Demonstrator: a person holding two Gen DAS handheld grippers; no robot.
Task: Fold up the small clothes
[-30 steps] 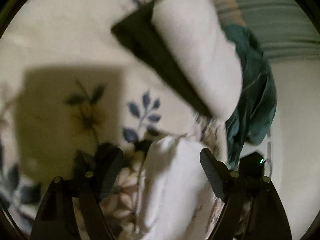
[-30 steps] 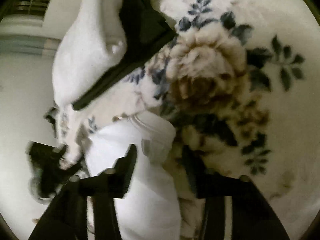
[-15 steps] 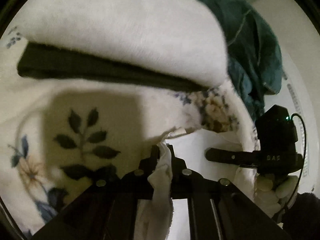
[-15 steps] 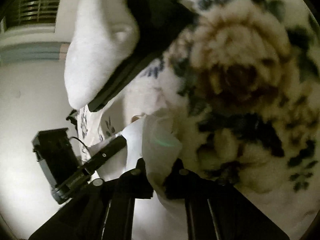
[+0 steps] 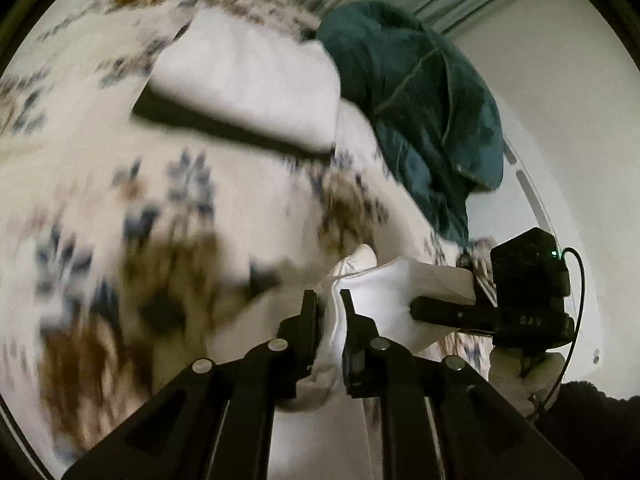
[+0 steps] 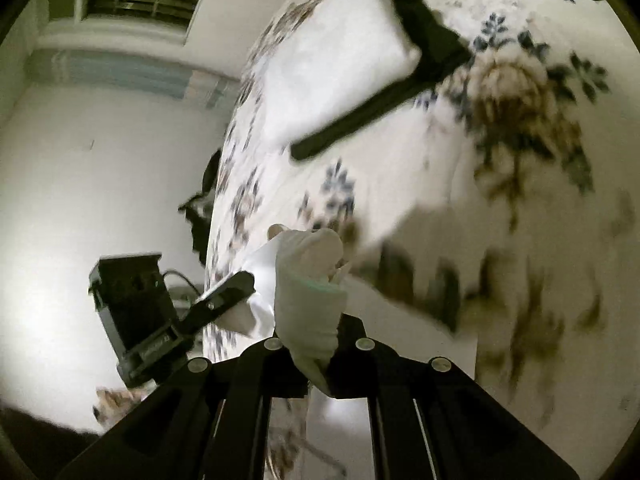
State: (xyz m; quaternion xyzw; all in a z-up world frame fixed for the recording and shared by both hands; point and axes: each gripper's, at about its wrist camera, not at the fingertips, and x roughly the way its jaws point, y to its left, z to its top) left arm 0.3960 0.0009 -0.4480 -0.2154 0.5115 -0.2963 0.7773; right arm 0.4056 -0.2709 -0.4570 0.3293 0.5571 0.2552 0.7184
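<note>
Floral bedding (image 5: 120,184) fills most of both views, so I am working over a bed, with pale walls behind.

Between my two tools hangs the white garment (image 5: 384,292), small, soft and bunched, lifted clear of the bedspread. My left hand-held gripper (image 5: 330,312) pinches one gathered edge; its jaws have just eased apart a little, yet cloth is clamped between the pads. My right hand-held gripper (image 6: 316,344) is clenched tight on the other bunched end of the same piece (image 6: 308,288), which puffs up above its jaws. I cannot tell what kind of garment it is; the fabric looks thin and limp, likely to sag wherever it is unsupported.

Further up the bed lies a folded white piece (image 5: 248,80) stacked on a folded dark piece (image 5: 224,128), which I take as finished work. Beside them a teal garment (image 5: 420,112) sits crumpled, apparently waiting. So I judge the job partway: two done, one in hand and not yet folded, one left.
</note>
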